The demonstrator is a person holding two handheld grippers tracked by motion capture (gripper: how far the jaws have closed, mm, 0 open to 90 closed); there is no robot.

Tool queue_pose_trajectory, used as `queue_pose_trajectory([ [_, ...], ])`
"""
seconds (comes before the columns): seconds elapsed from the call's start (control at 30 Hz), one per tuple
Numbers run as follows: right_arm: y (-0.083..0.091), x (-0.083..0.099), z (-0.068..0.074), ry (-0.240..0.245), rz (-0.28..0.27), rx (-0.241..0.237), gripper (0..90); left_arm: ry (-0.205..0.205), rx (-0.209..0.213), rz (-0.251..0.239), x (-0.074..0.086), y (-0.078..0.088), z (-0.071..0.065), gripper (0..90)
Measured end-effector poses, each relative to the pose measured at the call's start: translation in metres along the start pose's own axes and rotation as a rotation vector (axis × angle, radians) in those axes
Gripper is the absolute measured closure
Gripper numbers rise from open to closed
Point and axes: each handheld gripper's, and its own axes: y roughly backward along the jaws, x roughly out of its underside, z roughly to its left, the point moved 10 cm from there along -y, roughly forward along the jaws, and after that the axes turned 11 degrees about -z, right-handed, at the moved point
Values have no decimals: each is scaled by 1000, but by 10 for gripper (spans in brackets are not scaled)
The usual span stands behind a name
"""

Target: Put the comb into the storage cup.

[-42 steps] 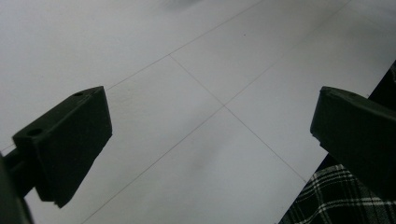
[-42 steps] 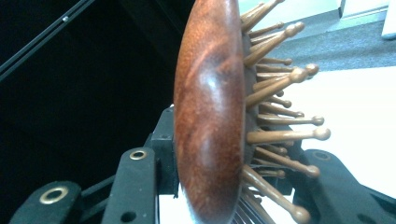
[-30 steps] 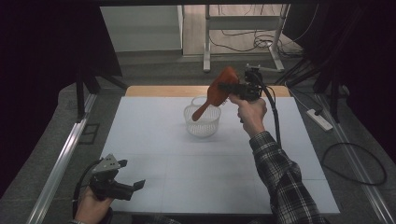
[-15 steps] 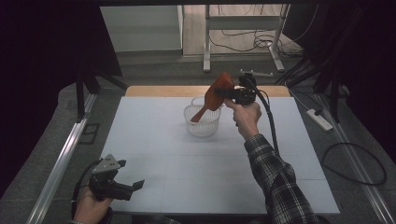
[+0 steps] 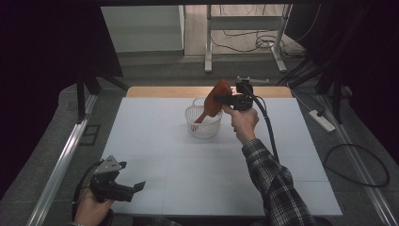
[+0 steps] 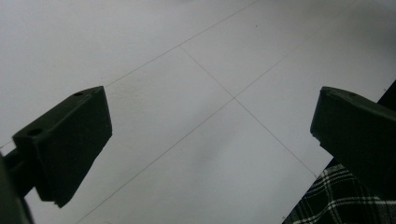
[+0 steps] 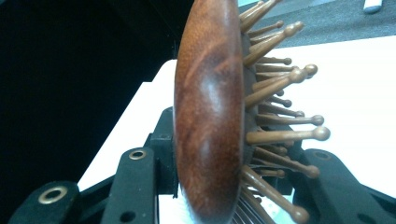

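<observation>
1. Hairbrush of reddish-brown wood with an oval head and ball-tipped wooden pins [image 5: 212, 104] hangs tilted over the white plastic basket with slotted walls [image 5: 203, 123], which stands a little toward 12 o'clock of the table's middle; the handle end points down into the basket, the head rises toward 1 o'clock
2. Right gripper [image 5: 221, 98] is clamped on the brush head, so the pick-up is done; my judgement is that lowering the brush and letting go are what is left, since the brush is not yet resting loose in the basket
3. Left gripper [image 5: 136, 187] hovers idle near the table's 7 o'clock corner, jaws spread apart with nothing between them
4. From the high view come the layout, the pale grey table top [image 5: 155, 141], the basket and both hands well apart; whether the handle touches the basket floor is too small to tell there
5. Seen from the right gripper view, the brush's [image 7: 210, 112] smooth back sits against one jaw and the pins [image 7: 285, 135] press toward the other, a detail lost from above
6. Looking along the left gripper [image 6: 210, 135] in its own view, bare table lies between the open jaws, with a plaid sleeve [image 6: 336, 196] at 5 o'clock
</observation>
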Motion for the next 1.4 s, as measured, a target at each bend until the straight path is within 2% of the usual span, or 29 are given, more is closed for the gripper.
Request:
queue_pose_trajectory([
  [0.37,-2,12,-6,8,12,20,561,-10,-2,10,1,-1,0,0],
  [0.7,-2,17,-14,-21,3,24,547,-11,-1,16,1,-1,-1,1],
  [0.93,0,23,-24,-69,-15,23,504,-15,-1,26,2,-2,-1,2],
  [1.4,2,24,-26,28,-6,67,372,-17,-3,30,2,-2,-1,4],
])
